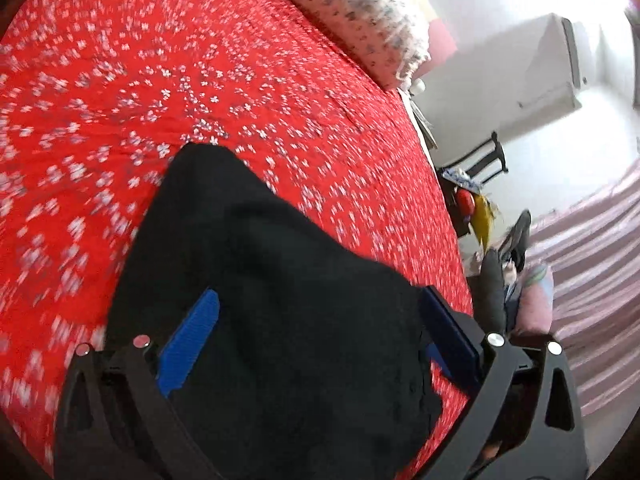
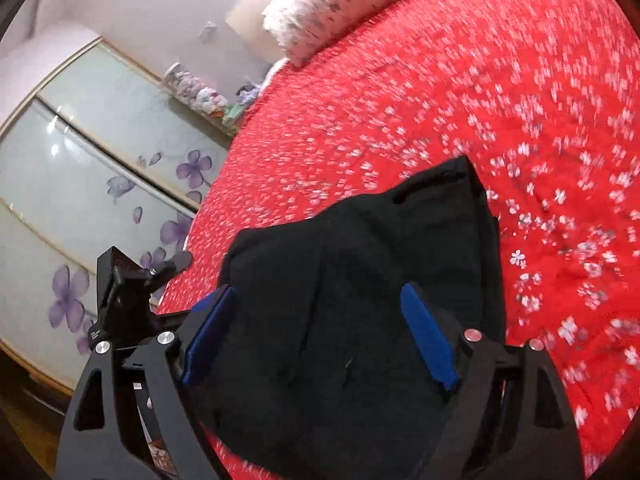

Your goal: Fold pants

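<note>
The black pants (image 1: 260, 280) lie bunched on a red bedspread with white flowers (image 1: 160, 80). My left gripper (image 1: 320, 300) hovers over them with its blue pads (image 1: 192, 340) wide apart, holding nothing. In the right wrist view the same black pants (image 2: 380, 260) lie folded over on the bedspread (image 2: 500, 100), one end reaching away from me. My right gripper (image 2: 320, 300) is open above them, its blue pads (image 2: 428, 340) spread on either side of the cloth. The left gripper's black frame (image 2: 128, 292) shows at the left of the right wrist view.
A white patterned pillow (image 1: 352, 12) lies at the head of the bed, also in the right wrist view (image 2: 336, 0). The bed's right edge drops to cluttered items (image 1: 480, 216) and a striped cloth (image 1: 592, 280). A wardrobe with flowered glass doors (image 2: 80, 184) stands left of the bed.
</note>
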Available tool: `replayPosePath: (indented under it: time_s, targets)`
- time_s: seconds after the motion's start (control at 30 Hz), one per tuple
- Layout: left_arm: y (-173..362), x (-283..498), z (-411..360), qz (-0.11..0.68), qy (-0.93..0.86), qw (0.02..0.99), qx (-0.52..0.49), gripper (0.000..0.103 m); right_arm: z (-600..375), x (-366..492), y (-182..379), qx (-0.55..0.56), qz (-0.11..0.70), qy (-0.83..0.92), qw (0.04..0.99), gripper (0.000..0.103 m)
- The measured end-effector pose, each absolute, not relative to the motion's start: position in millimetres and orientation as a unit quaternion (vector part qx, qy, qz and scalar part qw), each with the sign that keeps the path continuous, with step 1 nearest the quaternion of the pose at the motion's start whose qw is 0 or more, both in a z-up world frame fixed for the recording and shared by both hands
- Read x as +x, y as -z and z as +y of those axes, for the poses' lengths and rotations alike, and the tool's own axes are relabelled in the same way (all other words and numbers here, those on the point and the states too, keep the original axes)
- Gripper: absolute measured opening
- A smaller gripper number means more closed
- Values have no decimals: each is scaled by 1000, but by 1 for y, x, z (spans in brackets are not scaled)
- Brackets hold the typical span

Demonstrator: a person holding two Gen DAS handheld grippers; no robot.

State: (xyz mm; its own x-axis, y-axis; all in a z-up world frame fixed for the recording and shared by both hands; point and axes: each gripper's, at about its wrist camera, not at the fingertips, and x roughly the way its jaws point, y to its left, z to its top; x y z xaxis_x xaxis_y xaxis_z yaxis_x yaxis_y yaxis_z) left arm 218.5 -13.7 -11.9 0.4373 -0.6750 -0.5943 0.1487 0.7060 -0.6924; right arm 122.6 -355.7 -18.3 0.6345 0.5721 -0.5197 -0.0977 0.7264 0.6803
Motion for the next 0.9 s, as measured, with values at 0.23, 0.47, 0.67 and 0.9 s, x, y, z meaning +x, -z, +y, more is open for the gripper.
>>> replayPosePath:
  time_s: [0.23,0.47,0.67,0.9]
  targets:
    - [1,133,-19,433,248,847,-181,101,-321,57,-5,265,377,-237,855,88]
    - [32,103,-59,433,187,882,-4,101,-305,51,34,230,425,-189,855,93]
    - [39,94,-58,404,171,899,1,101,-300,44,37,217,404,-181,870,93]
    - [28,65,-59,357,130,924,26,101,-297,15,18,188,346,-170,903,93]
